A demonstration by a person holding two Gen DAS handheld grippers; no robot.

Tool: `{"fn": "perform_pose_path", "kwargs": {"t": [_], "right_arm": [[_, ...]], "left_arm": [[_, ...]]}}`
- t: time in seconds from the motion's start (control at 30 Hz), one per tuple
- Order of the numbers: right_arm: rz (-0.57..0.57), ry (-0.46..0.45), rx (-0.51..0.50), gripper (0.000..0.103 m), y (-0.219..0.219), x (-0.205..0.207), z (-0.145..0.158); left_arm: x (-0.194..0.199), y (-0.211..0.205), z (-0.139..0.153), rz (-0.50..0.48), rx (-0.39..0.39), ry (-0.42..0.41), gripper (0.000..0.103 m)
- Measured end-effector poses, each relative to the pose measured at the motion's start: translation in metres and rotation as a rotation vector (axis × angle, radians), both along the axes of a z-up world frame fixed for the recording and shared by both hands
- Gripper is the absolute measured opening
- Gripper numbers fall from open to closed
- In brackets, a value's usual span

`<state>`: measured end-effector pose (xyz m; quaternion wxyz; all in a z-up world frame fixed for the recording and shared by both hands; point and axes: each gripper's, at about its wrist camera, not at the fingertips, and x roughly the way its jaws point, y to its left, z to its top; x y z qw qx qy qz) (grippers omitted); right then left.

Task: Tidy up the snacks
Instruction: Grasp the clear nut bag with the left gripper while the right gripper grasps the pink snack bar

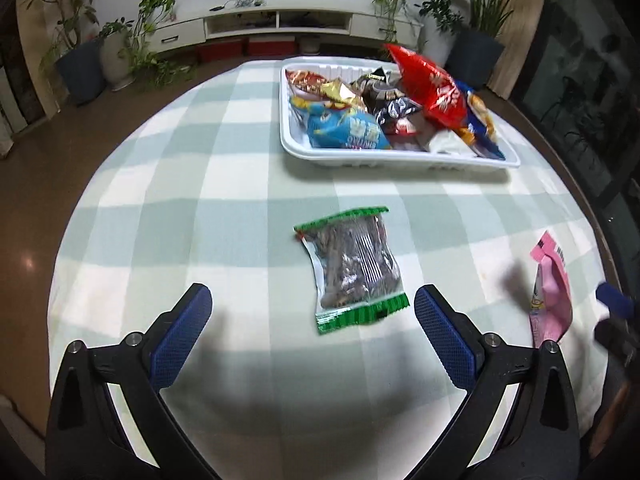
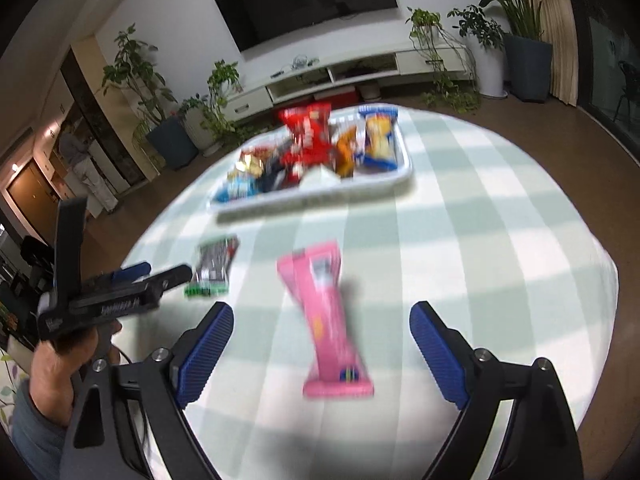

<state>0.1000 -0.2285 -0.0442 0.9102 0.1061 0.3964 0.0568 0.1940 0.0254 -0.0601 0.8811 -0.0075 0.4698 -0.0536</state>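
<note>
There is one table with a checked cloth. One white tray sits on it, full of snack bags, too piled up to count. Two snack packs lie outside the tray: one green pack and one pink pack. There are two hand-held grippers: the left hand-held gripper and the right hand-held gripper.
</note>
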Motion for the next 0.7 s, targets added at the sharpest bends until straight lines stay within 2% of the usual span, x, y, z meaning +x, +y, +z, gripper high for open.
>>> {"fn": "perform_pose_path", "kwargs": {"t": [0.17,0.3,0.5,0.57,0.63,0.7], "right_arm": [[0.015,0.020,-0.005,0.092,0.005,-0.008,-0.013],[0.018,0.015,-0.006,0.092,0.007,-0.012,-0.013],[0.023,0.018,-0.003,0.092,0.008,-0.014,-0.016],[0.024,0.017,-0.002,0.092,0.008,-0.015,-0.017],[0.026,0.016,0.000,0.092,0.008,-0.015,-0.017],[0.027,0.015,0.002,0.092,0.008,-0.015,-0.016]], "left_arm": [[0.009,-0.010,0.001,0.010,0.054,-0.008,0.103],[0.027,-0.016,0.000,0.006,0.074,0.031,0.101],[0.051,-0.029,-0.014,-0.014,0.118,0.098,0.084],[0.054,-0.031,-0.018,-0.025,0.120,0.113,0.075],[0.056,-0.033,-0.020,-0.028,0.122,0.122,0.070],[0.057,-0.033,-0.021,-0.029,0.121,0.119,0.070]]}}
